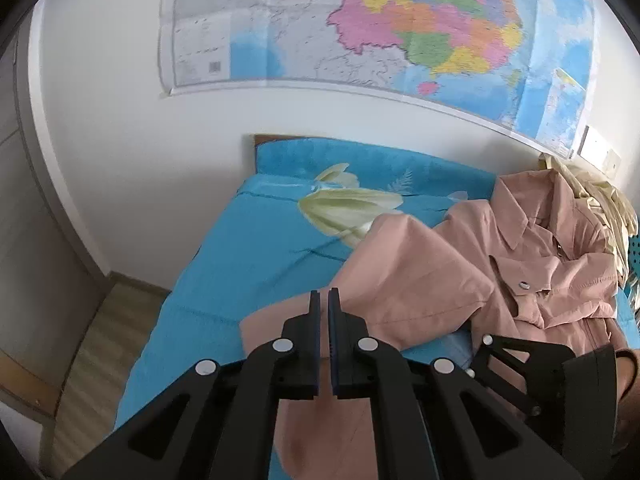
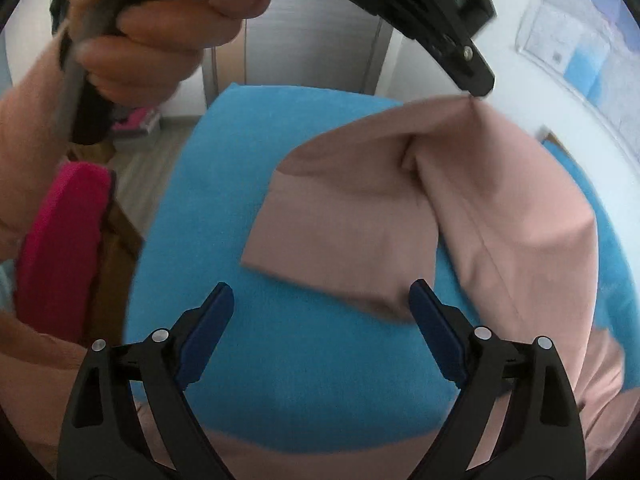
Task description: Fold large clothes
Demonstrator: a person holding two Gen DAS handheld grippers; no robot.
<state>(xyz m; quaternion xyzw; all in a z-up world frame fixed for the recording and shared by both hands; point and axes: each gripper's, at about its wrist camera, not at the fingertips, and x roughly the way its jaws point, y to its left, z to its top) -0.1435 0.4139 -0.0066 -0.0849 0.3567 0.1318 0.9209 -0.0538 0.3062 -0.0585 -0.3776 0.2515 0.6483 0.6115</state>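
A large dusty-pink jacket (image 1: 532,264) with collar and snap buttons lies on a bed with a blue blanket (image 1: 256,248). My left gripper (image 1: 324,300) is shut on a fold of the jacket's sleeve and lifts it off the bed. In the right wrist view the left gripper's tip (image 2: 474,88) pinches a peak of the pink cloth (image 2: 360,220), which hangs down from it. My right gripper (image 2: 322,300) is open and empty, low over the blue blanket (image 2: 300,380), just in front of the sleeve's lower edge. It also shows in the left wrist view (image 1: 532,368).
The bed stands against a white wall with a big coloured map (image 1: 380,28). Cream cloth (image 1: 600,200) is heaped behind the jacket at the right. Wood floor (image 1: 92,356) lies left of the bed. A pink-red object (image 2: 60,240) is at the left of the right wrist view.
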